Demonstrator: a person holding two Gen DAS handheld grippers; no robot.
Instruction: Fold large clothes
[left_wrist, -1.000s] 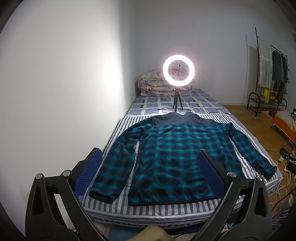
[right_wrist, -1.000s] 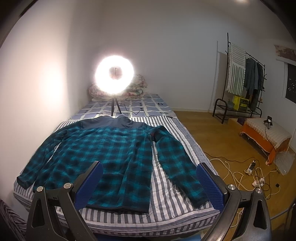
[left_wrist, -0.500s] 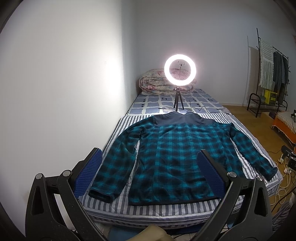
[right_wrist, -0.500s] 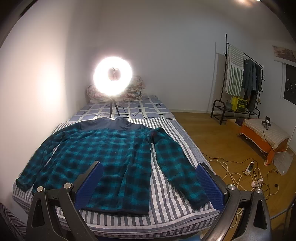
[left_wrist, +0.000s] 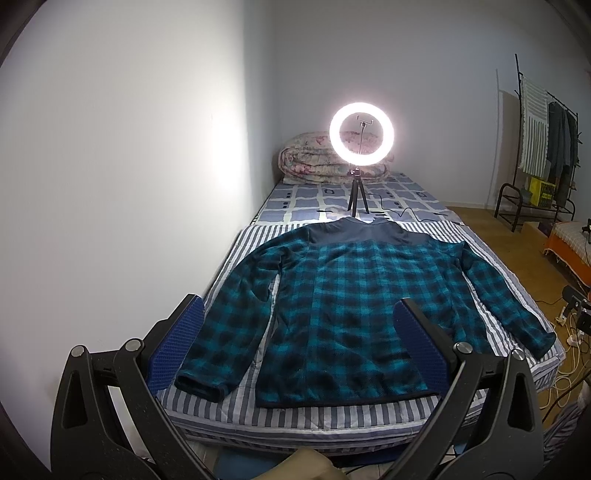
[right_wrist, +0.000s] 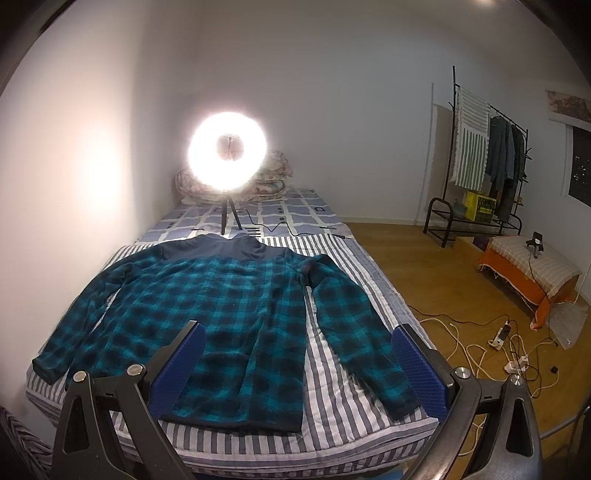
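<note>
A teal and black plaid shirt (left_wrist: 354, 306) (right_wrist: 221, 314) with a dark blue yoke lies flat on the striped bed (left_wrist: 332, 410) (right_wrist: 340, 417), sleeves spread to both sides and hem toward me. My left gripper (left_wrist: 299, 332) hangs open above the bed's near end, over the shirt's left half. My right gripper (right_wrist: 299, 358) is also open, held above the shirt's right side, with the right sleeve (right_wrist: 354, 332) between its blue pads (right_wrist: 417, 369). Neither gripper touches the cloth.
A lit ring light on a tripod (left_wrist: 361, 136) (right_wrist: 227, 155) stands on the bed behind the collar, with a rolled quilt (left_wrist: 314, 162) at the wall. A white wall runs along the left. Cables and power strips (right_wrist: 506, 347), a clothes rack (right_wrist: 480, 166) and a low orange bench (right_wrist: 532, 266) occupy the floor at right.
Both views have shifted slightly; the shirt and the ring light sit a little lower in frame. The shirt lies as before, and both grippers remain open.
</note>
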